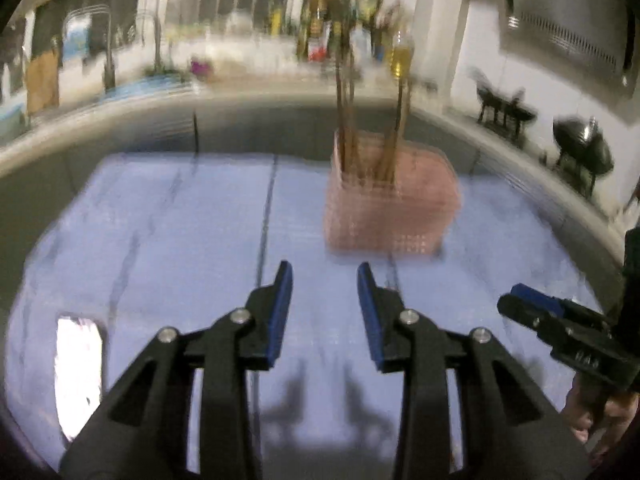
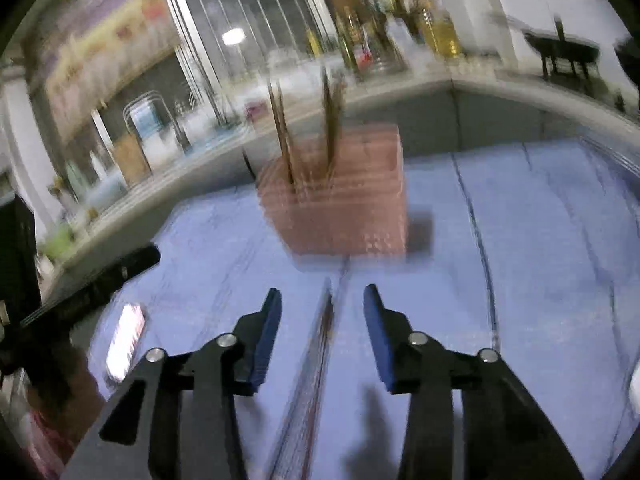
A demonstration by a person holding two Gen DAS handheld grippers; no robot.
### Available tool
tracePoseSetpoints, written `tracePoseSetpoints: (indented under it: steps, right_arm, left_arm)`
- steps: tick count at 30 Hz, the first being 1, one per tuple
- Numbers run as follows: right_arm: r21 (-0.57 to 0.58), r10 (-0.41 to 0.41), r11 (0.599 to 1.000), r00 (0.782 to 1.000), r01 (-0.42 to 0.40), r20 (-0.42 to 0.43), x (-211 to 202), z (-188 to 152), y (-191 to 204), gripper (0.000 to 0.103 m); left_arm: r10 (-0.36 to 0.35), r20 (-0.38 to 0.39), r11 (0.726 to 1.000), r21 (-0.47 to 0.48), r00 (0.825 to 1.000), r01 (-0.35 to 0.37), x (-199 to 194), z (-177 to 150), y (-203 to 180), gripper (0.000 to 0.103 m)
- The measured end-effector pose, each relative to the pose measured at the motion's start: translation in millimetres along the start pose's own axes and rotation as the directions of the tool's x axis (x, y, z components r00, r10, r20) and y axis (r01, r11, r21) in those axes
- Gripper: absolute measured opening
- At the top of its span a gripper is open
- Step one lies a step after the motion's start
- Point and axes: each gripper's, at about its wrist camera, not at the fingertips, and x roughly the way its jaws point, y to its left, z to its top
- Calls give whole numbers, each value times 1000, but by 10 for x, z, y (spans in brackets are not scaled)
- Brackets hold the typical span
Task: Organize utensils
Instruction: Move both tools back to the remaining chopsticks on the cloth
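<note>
A pink mesh utensil holder (image 1: pixel 390 208) stands on the blue cloth with several brown chopsticks (image 1: pixel 348 120) upright in it. It also shows in the right wrist view (image 2: pixel 340 196), with the chopsticks (image 2: pixel 332 128) blurred. My left gripper (image 1: pixel 325 280) is open and empty, just short of the holder. My right gripper (image 2: pixel 322 300) is open and empty over a thin brown stick (image 2: pixel 316 360) that lies on the cloth between its fingers. The right gripper also shows at the right edge of the left wrist view (image 1: pixel 520 300).
The blue cloth (image 1: pixel 160 240) covers the table, with a bright glare patch (image 1: pixel 78 372) at the left. A grey counter edge (image 1: pixel 240 108) runs behind, with bottles (image 1: pixel 400 56) and black pots (image 1: pixel 582 148) on it. Both views are motion-blurred.
</note>
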Motion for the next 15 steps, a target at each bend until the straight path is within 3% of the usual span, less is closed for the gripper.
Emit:
tracePoseSetpoints:
  steps: [2,5,11,14,15]
  right_arm:
    - [10,-33,999,997,33,-64,57,-301,-29,37]
    - [3,-69,998,992,70,-108,59,-600,-14,36]
    - [-64,-51,997,986,41,-159,76,-761,170,33]
    - [-140,-54,990,978,26,-201,160,-900,319,24]
    - [-163,-65,986,973,28,-223,217,-950,355,17]
  left_arm:
    - [19,-69,1000,15,997,-18,107,-309,-43,32]
    - [44,-115,999,34,992,-40,168,-587,-124,32]
    - [46,-154,997,61,987,-37,178,-805,-301,32]
    - [25,-178,998,53,984,-16,184,-832,-363,32]
    - [21,-185,999,53,983,-11,192,-835,-372,32]
